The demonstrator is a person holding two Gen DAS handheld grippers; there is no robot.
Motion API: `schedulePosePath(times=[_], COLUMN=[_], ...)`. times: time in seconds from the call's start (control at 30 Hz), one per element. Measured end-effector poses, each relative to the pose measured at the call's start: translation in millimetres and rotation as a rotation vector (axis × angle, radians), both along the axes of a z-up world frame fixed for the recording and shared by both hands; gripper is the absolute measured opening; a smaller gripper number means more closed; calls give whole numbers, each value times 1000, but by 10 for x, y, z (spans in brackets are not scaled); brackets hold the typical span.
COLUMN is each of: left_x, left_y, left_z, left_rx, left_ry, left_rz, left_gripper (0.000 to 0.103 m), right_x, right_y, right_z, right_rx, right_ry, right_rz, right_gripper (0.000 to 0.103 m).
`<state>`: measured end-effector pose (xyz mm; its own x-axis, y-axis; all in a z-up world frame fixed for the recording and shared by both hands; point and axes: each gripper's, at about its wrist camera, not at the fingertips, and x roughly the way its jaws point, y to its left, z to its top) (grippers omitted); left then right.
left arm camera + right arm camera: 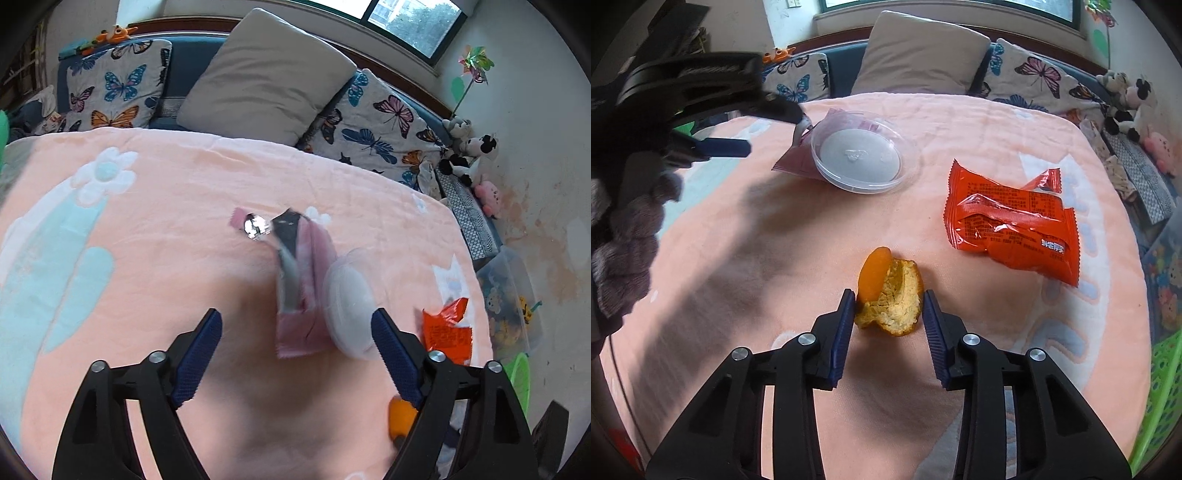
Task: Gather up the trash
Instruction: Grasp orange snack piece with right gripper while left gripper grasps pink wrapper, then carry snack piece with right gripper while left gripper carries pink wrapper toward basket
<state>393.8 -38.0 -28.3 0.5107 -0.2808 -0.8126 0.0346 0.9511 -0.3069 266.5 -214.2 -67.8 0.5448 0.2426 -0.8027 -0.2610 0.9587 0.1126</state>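
Lying across a bed, a peach blanket (812, 229) with pale blue and white flower shapes carries all the trash. At far left in the right wrist view, the left gripper (768, 127) hangs above the blanket with its jaws spread wide and nothing between them; the left wrist view shows the same wide gap in the left gripper (295, 325), with the blanket beneath. Just right of it lies a pink wrapper (792, 162), blurred in the left wrist view, where the pink wrapper (306, 295) has a silvery foil end at its far tip. Any print on it cannot be read. A clear plastic lid (862, 155) rests partly on that wrapper, with a faint embossed mark at its centre that is too small to make out.

Nearer and in the middle, an orange peel (890, 295) sits between the blue pads of the right gripper (889, 314). Its jaws are partly open, close on either side of the peel; whether they touch it I cannot tell. To the right lies a crumpled red snack packet (1012, 225), covered in fine black lines of text and bearing a small white logo near its near right corner, none of it legible. At the right edge, near the bed's side, a green plastic basket (1160, 398) shows its mesh wall.
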Motion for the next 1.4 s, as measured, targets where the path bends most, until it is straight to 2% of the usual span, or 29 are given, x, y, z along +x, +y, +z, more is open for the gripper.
schedulePosePath(times=[0.3, 0.37, 0.43, 0.5, 0.57, 0.87, 1.03, 1.13, 1.17, 1.3, 1.4], left_x=[192, 199, 197, 196, 193, 215, 276, 287, 283, 179, 10], left_y=[-99, -61, -41, 9, 96, 145, 99, 89, 89, 122, 148], left_z=[-163, -190, -204, -214, -225, -269, -354, -408, -414, -317, -199], left_rx=[-33, -80, -79, -120, -157, -120, -124, -149, -152, -165, -126], left_ry=[42, 46, 45, 52, 58, 46, 57, 65, 66, 36, 2], left_rz=[13, 19, 20, 23, 40, 38, 32, 12, 10, -1, -14], left_gripper=[80, 80, 80, 79, 74, 54, 49, 32, 29, 9, 5], right_x=[-28, -26, -29, -30, -29, -10, -7, -8, -10, -58, -131], right_y=[-42, -53, -52, -52, -57, -75, -79, -83, -87, -91, -97], right_z=[21, 21, 12, 4, 2, -4, -15, -14, -11, 14, 40], right_rx=[2, 5, 6, 9, 11, 18, 24, 26, 27, 29, 30], right_ry=[-2, -2, 0, -1, -3, -2, -1, 0, 1, -2, -6], right_rz=[10, 9, 10, 10, 12, 12, 13, 12, 12, 9, 7], right_gripper=[36, 36, 36, 36, 36, 36, 36, 36, 36, 36, 35])
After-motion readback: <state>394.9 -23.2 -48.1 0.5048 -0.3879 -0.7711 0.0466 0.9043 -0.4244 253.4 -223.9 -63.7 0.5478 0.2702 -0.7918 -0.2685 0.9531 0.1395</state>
